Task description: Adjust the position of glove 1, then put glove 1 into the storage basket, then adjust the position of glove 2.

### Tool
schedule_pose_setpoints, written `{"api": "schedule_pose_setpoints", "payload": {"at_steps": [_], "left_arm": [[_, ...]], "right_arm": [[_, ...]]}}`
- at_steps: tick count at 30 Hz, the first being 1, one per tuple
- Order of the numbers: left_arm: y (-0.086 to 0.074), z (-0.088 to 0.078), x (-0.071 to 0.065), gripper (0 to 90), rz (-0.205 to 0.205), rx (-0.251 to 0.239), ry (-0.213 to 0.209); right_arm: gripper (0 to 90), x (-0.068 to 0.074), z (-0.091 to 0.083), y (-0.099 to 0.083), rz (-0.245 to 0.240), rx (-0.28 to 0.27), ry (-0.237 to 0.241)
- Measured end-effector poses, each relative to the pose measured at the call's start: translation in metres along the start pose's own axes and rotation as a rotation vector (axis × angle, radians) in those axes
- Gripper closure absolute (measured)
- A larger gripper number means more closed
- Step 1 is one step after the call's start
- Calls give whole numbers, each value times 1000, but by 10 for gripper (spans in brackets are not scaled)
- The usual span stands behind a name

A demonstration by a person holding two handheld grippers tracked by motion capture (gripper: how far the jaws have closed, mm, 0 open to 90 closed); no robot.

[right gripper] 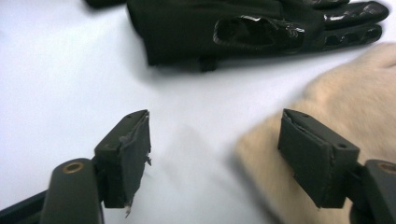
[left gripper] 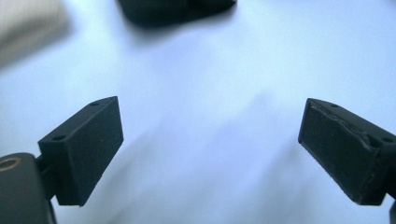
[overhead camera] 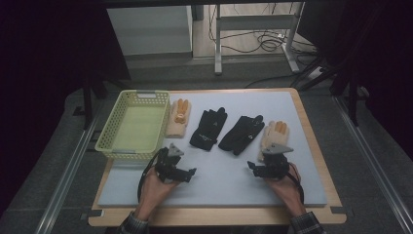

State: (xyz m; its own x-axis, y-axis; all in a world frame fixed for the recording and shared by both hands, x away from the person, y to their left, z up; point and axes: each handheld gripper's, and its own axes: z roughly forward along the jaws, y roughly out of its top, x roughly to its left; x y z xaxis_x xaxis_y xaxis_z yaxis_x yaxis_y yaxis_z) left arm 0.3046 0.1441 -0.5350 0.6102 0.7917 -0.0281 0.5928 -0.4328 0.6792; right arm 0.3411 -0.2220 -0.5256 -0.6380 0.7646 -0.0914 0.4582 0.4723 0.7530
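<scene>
Pale blue-grey foam mat (overhead camera: 219, 180) on the table carries four gloves in a row. My right gripper (right gripper: 215, 154) — jaws spread, gripping nothing — stands beside the fuzzy tan glove (right gripper: 355, 98), its long axis running away from me, orange-tipped fingers far. My left gripper (left gripper: 210, 140) likewise gapes over bare mat.

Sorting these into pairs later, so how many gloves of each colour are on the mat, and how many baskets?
Beige gloves: 2 (left one, right one)
Black gloves: 2 (left one, right one)
Basket: 1
Total: 5
</scene>
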Motion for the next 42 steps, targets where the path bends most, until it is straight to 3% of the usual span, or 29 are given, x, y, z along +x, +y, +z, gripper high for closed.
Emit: {"api": "schedule_pose_setpoints", "payload": {"at_steps": [3,5,35,42], "left_arm": [[-12,2,3,57,20,17,15],[-18,3,8,38,-14,-22,-20],[-19,4,8,38,-5,-29,-17],[-19,3,8,38,-6,-30,-17]], "right_arm": [[183,8,2,-6,-81,7,-35],[184,11,2,-6,-99,3,-50],[170,9,2,-5,-89,10,-36],[170,4,-2,0,-53,9,-15]]}}
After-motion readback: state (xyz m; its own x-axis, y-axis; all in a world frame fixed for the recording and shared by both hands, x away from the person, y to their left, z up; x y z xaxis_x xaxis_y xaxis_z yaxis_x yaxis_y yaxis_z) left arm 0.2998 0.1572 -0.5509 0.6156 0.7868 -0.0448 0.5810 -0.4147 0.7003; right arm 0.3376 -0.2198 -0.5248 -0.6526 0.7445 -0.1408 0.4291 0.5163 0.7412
